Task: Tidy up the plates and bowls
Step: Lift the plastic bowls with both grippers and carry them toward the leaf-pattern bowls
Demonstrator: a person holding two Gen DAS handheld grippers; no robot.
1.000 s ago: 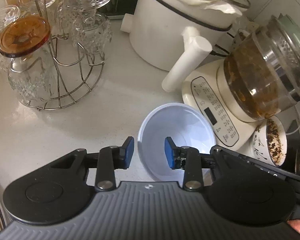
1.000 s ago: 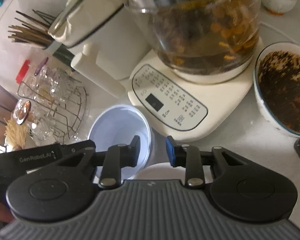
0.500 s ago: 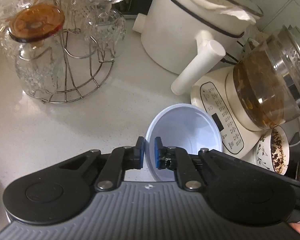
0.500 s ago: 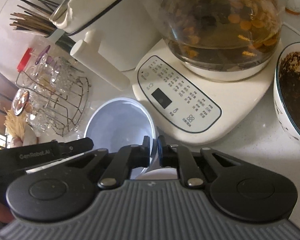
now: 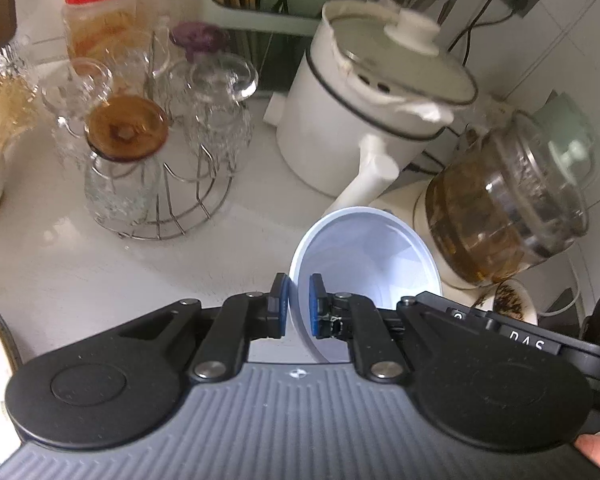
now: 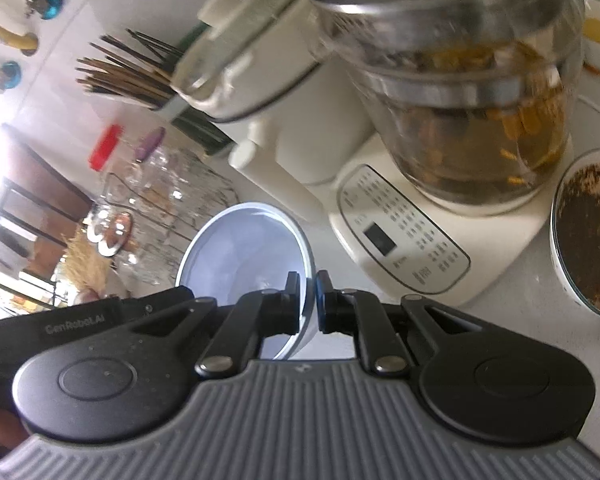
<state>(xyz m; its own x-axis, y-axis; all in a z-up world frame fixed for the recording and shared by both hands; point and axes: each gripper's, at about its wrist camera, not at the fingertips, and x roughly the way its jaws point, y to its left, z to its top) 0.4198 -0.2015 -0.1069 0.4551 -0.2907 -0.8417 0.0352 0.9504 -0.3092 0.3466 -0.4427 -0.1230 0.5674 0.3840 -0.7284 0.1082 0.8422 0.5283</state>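
You hold one pale blue bowl [image 5: 364, 264] with two grippers: your left gripper [image 5: 298, 310] is closed on its left rim and your right gripper [image 6: 308, 300] is closed on its right rim. The bowl is tilted, above the white counter [image 5: 100, 272], near one glass kettle [image 5: 504, 216] and one white pot [image 5: 372, 108].
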